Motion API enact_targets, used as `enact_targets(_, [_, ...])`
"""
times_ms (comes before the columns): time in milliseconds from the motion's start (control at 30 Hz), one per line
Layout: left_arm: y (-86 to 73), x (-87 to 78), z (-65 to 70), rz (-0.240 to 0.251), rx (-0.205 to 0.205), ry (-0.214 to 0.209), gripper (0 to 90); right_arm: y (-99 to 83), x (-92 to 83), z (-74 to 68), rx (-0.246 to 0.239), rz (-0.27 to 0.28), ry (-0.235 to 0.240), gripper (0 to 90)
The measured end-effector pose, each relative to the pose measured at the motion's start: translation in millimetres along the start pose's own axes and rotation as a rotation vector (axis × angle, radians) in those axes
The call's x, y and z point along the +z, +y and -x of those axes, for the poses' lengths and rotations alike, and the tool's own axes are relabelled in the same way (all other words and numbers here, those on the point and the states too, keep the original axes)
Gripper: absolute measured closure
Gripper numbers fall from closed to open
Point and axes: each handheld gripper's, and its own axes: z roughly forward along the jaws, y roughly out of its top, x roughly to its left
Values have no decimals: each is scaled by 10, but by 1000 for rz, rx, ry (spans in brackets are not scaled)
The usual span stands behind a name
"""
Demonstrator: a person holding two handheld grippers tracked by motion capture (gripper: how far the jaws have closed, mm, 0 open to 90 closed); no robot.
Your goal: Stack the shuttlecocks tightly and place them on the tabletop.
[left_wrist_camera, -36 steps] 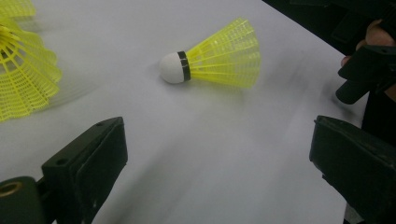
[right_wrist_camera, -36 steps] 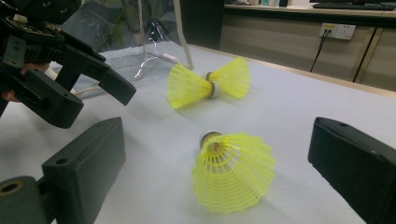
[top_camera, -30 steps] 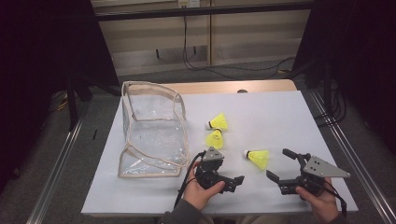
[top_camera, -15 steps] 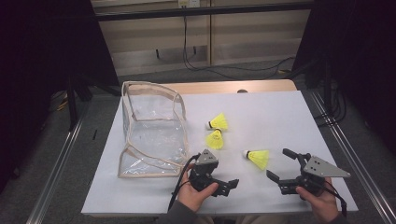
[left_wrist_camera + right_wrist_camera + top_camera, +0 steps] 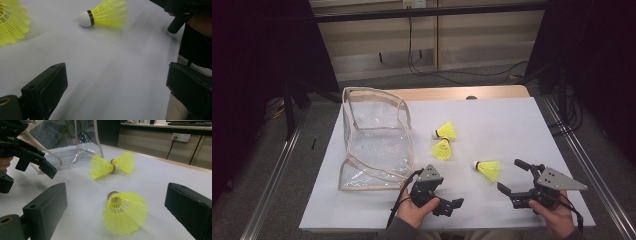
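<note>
Clear bag (image 5: pixel 374 145) empty; three shuttlecocks (image 5: pixel 487 169) outside on table (image 5: pixel 512 125).

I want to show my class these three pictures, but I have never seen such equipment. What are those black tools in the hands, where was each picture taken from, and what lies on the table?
A person sits at a white table, each hand holding a two-jaw grabbing tool: the left gripper and the right gripper. One camera looks down from above; a small camera rides on each tool, looking along its black jaws. On the table lie three yellow shuttlecocks: the nearest shuttlecock in front of the right gripper, the middle shuttlecock, and the far shuttlecock. A clear plastic bag stands at the left. Both tools are open and hold nothing.
</note>
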Motion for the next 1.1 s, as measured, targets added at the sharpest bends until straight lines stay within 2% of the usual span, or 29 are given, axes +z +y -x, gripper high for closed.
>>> enact_targets(467, [-71,-109,-24,-13,3,11,36,1,3,-3,-5,1,4,39])
enact_targets(667, [-97,-171,-29,-16,22,-15,36,1,2,-2,-5,1,4,39])
enact_targets(800, [-108,-214,-33,2,15,-16,36,1,3,-4,-6,0,5,39])
enact_targets(967, [-127,-223,-13,-17,32,-31,36,2,4,-4,-6,2,5,40])
enact_targets(1100, [-138,-243,-26,-16,30,-24,36,3,3,-5,-5,1,6,40])
